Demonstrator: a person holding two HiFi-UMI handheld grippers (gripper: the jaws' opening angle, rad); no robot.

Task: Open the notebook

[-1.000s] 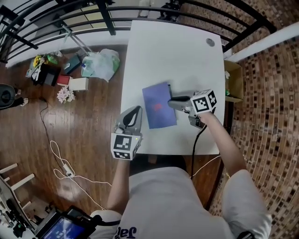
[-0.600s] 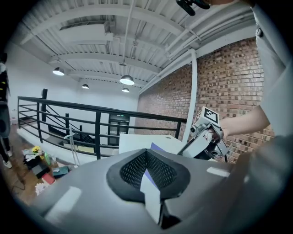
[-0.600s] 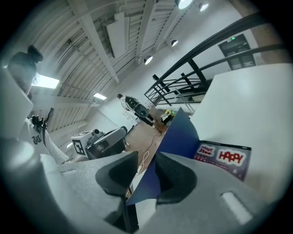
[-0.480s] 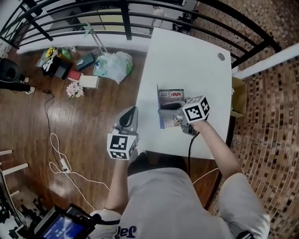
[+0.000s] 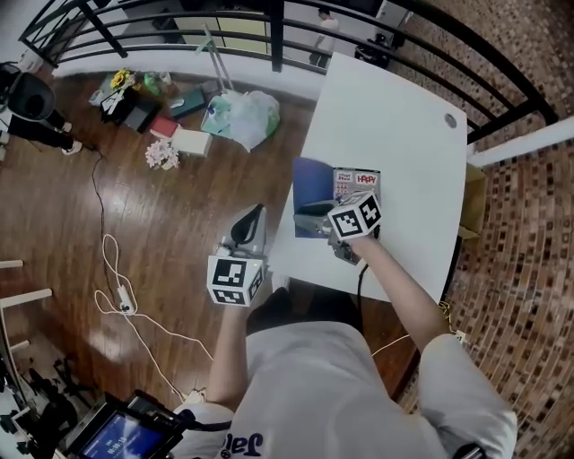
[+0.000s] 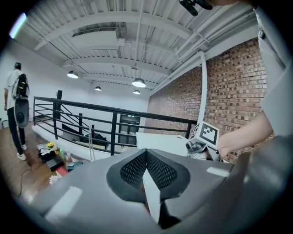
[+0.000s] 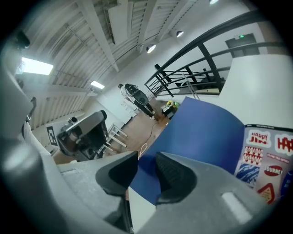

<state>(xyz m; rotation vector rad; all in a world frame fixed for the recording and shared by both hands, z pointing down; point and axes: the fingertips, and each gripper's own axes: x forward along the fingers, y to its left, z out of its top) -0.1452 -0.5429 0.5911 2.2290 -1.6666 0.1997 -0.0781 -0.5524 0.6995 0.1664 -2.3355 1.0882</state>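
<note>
The notebook lies on the white table [image 5: 395,116] with its blue cover [image 5: 311,184] raised and swung toward the table's left edge. The page beneath [image 5: 357,182] is covered with stickers. My right gripper [image 5: 303,213] is shut on the cover's free edge. In the right gripper view the blue cover [image 7: 201,128] runs between the two pads of the right gripper [image 7: 145,167], beside the sticker page [image 7: 270,160]. My left gripper [image 5: 252,218] hangs off the table's left side over the floor. The left gripper [image 6: 146,160] is shut on nothing.
A black railing [image 5: 278,27] runs behind the table. Bags, boxes and flowers [image 5: 202,116] sit on the wooden floor at the left, and a white cable [image 5: 117,278] trails there. A cardboard box [image 5: 473,202] stands by the brick wall at the right.
The notebook lay closed a second ago. My right gripper has carried the cover's edge up and to the left, baring the sticker page. My left gripper has stayed off the table's left edge.
</note>
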